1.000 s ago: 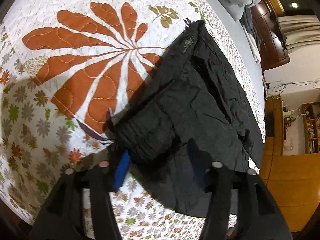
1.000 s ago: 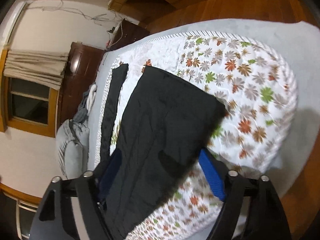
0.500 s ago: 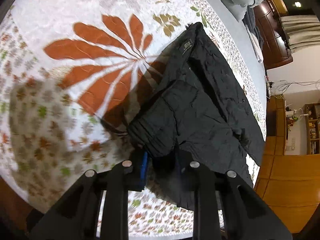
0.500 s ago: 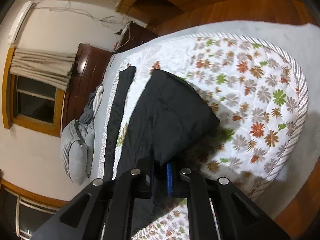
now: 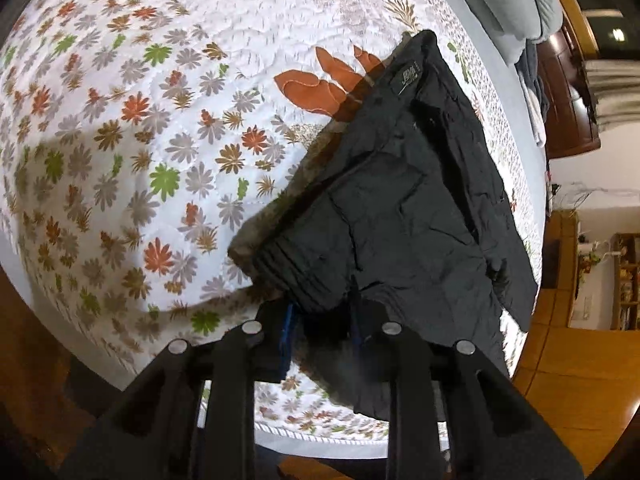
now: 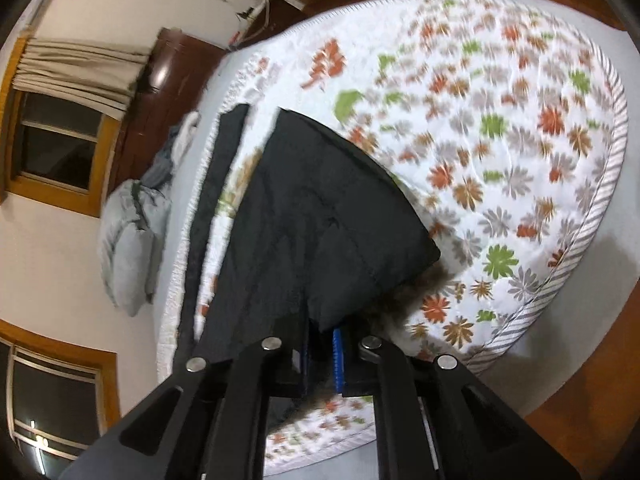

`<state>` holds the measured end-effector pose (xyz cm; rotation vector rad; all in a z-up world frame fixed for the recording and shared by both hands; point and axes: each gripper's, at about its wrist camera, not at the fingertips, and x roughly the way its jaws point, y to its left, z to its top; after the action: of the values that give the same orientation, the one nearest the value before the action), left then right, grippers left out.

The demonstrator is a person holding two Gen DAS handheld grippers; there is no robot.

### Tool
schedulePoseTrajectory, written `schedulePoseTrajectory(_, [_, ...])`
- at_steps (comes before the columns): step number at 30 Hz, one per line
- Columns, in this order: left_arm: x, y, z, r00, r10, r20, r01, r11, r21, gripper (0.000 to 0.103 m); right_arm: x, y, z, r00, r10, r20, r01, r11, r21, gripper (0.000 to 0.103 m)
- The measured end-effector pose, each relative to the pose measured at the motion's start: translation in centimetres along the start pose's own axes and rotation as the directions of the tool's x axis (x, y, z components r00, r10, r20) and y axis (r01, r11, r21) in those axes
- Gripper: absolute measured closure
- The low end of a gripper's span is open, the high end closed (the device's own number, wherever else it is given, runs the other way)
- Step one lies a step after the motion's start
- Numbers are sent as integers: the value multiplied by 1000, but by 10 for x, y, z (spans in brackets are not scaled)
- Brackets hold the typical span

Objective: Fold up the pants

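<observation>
The black pants lie on a floral quilt, with the near end lifted off it. My left gripper is shut on the ribbed hem of the pants at the bottom of the left wrist view. In the right wrist view my right gripper is shut on another corner of the pants. The cloth hangs up from the quilt toward both grippers and casts a shadow below. A brand label shows at the far end of the pants.
A grey pillow and a heap of grey clothes lie at the head of the bed. A dark strip of cloth lies along the far edge. A dark wooden cabinet and a curtained window stand behind. Wooden floor surrounds the bed.
Both grippers went from open around the pants' edge to shut on it. They have since lifted that end of the pants up off the quilt and drawn it back.
</observation>
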<state>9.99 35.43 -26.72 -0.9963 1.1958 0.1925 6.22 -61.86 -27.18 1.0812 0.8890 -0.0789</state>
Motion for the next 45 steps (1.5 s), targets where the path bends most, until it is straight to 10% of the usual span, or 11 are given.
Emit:
schedulePoseTrajectory(3, [-1,-6,0,1000,-6,4,6,999,38,67,5,-6,0,999,-45,-18,45,999,-2,80])
schedulePoseTrajectory(5, [-12,-7,-2,999,-13,37,10,998,55,32,3,-3,2,999,-28,-36,28,1000,-3,54])
schedulePoseTrajectory(8, [-36,-7,-4,995,-14,98,6,997,80,21,-10,16,6,998,-62,-26,61,997,-52,29])
schedulePoseTrajectory(15, [-82,-41,34,981,55,183,-100,965,244,13,-58,53,21,972,-230,38,233,952,-200,28])
schedulePoseTrajectory(21, [-70,-108,107,986,20,165,-80,928,363,9,-56,132,42,983,-182,33,183,930,-318,22])
schedulePoseTrajectory(33, [44,-171,217,997,44,61,-64,924,377,9,115,274,66,970,-160,-183,71,907,-415,15])
schedulePoseTrajectory(45, [120,-169,254,994,109,-30,-84,888,452,11,236,314,92,941,-227,-252,75,864,-498,15])
